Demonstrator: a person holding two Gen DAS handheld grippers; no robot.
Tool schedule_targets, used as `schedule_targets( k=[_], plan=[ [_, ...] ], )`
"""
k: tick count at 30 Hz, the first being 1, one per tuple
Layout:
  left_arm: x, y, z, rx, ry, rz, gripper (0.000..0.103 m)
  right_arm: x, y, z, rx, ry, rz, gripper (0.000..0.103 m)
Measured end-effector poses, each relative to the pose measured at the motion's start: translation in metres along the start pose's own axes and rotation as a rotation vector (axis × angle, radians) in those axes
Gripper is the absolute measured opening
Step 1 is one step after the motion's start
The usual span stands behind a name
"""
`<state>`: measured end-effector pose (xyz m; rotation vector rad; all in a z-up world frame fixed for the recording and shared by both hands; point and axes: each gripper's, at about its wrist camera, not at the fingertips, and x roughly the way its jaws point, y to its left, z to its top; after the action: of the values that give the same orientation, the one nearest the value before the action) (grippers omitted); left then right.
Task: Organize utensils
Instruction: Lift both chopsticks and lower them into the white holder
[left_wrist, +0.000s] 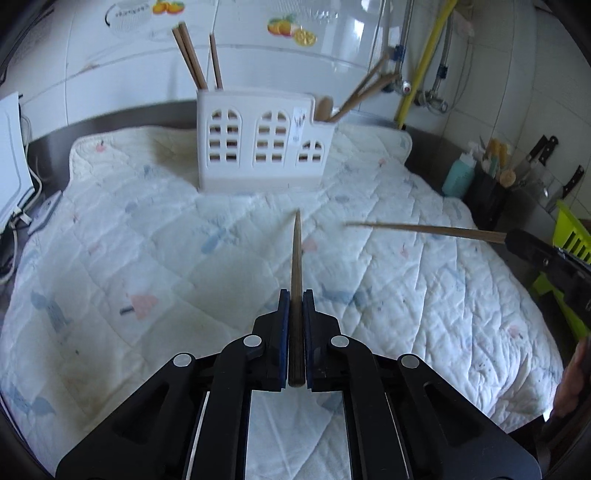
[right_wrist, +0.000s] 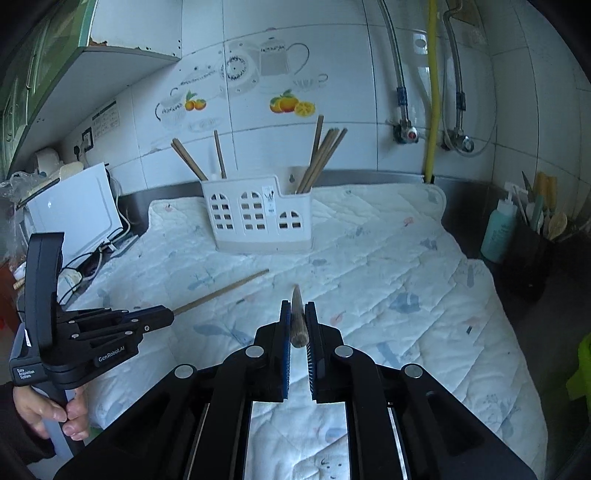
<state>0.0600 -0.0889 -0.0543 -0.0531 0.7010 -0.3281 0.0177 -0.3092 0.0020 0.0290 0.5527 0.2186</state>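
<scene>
Several brown wooden chopsticks (right_wrist: 321, 162) already stand in the white arch-windowed plastic holder (right_wrist: 258, 218). Two remain: left gripper (left_wrist: 295, 295) pinches one chopstick (left_wrist: 296, 266), right gripper (right_wrist: 297, 308) pinches another (right_wrist: 298, 325).

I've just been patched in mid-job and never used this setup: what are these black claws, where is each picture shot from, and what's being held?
No robot arm: a person carries two handheld grippers, each with a fisheye camera looking along its fingers. The left wrist view shows the left gripper shut on a wooden chopstick. The right wrist view shows the right gripper shut on another chopstick. Ahead, on a quilted cloth, stands a white utensil holder with chopsticks already in it.
</scene>
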Motion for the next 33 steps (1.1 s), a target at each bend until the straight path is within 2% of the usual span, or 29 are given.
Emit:
schedule_targets(
  k=[10, 17, 25, 29, 33],
  plan=[
    [-0.016, 0.014, 0.038, -0.004, -0.115, -0.018, 0.005, -0.001, -0.004, 0.064, -0.005, -0.04, 0.067, 0.007],
    [-0.027, 0.022, 0.073, 0.009, -0.154, -0.029, 0.005, 0.0, -0.003, 0.131, -0.036, -0.072, 0.111, 0.007],
    [-0.034, 0.028, 0.102, 0.043, -0.173, -0.036, 0.005, 0.009, 0.013, 0.205, -0.132, -0.097, 0.088, 0.007],
    [-0.034, 0.031, 0.109, 0.049, -0.172, -0.039, 0.005, 0.029, 0.02, 0.226, -0.159, -0.084, 0.049, 0.007],
    [-0.038, 0.032, 0.118, 0.063, -0.18, -0.035, 0.005, 0.061, 0.022, 0.237, -0.151, -0.022, 0.05, 0.007]
  ],
)
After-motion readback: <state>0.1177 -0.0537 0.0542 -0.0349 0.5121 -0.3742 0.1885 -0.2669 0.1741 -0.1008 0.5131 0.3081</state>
